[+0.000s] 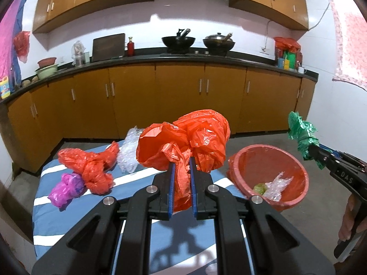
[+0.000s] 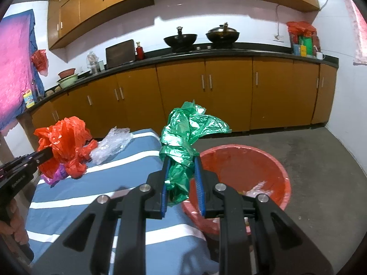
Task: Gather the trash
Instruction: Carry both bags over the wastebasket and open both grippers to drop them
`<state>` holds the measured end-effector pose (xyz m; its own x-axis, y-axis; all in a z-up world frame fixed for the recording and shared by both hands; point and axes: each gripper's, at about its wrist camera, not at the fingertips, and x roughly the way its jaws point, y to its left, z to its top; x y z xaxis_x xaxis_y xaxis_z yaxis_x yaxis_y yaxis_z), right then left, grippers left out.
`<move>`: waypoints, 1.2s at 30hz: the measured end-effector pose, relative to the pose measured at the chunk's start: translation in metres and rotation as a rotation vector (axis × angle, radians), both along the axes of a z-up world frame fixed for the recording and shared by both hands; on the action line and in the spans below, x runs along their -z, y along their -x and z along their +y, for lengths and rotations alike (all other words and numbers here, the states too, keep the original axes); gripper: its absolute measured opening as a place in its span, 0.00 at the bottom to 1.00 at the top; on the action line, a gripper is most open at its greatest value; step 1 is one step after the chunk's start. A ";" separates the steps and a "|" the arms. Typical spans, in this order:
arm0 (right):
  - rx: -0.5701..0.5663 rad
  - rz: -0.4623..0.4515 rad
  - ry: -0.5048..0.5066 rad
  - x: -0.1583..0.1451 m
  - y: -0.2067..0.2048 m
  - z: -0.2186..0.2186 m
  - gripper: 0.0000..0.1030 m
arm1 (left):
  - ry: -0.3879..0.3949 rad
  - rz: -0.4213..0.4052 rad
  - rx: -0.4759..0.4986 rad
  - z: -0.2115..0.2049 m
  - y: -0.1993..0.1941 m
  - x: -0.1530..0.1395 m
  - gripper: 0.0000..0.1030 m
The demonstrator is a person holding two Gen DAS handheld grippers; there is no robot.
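Note:
My left gripper [image 1: 182, 165] is shut on a crumpled orange plastic bag [image 1: 183, 137] and holds it above the blue striped table [image 1: 142, 233]. My right gripper [image 2: 181, 160] is shut on a crumpled green plastic bag [image 2: 183, 133], held by the near rim of a red basin [image 2: 252, 160] on the floor. The basin [image 1: 259, 160] holds clear plastic and a green scrap. On the table lie another orange bag [image 1: 91, 169], a purple bag [image 1: 66, 188] and clear bubble wrap [image 1: 129, 153].
Brown kitchen cabinets [image 1: 179, 96] with a black counter run along the back wall, carrying woks, bowls and bottles. Grey concrete floor [image 2: 321, 160] lies to the right of the basin. The right gripper also shows at the right edge of the left wrist view [image 1: 309, 149].

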<state>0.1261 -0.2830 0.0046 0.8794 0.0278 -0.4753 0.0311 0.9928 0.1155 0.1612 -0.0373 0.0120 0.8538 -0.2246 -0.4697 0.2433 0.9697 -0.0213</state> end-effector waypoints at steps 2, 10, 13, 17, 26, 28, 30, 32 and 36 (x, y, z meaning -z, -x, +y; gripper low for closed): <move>0.011 -0.006 -0.001 -0.001 0.003 -0.008 0.20 | 0.000 -0.001 0.014 -0.009 0.001 -0.002 0.11; 0.069 -0.014 0.001 -0.002 0.015 -0.039 0.20 | 0.004 0.008 0.083 -0.047 0.001 -0.005 0.11; 0.095 -0.016 -0.008 -0.002 0.017 -0.052 0.20 | 0.001 0.013 0.115 -0.064 0.000 -0.004 0.11; 0.121 -0.014 -0.014 0.000 0.019 -0.066 0.20 | -0.003 0.028 0.149 -0.084 -0.003 -0.001 0.11; 0.166 0.009 -0.033 0.012 0.014 -0.092 0.20 | -0.013 0.061 0.209 -0.125 -0.014 0.010 0.11; 0.171 0.016 -0.031 0.016 0.010 -0.096 0.20 | -0.013 0.070 0.216 -0.132 -0.018 0.015 0.11; 0.174 0.022 -0.032 0.020 0.006 -0.099 0.20 | -0.013 0.084 0.225 -0.140 -0.025 0.020 0.11; 0.176 0.026 -0.036 0.024 -0.001 -0.103 0.20 | -0.015 0.094 0.234 -0.148 -0.030 0.025 0.11; 0.178 0.040 -0.048 0.033 -0.017 -0.105 0.20 | -0.023 0.119 0.260 -0.165 -0.043 0.038 0.11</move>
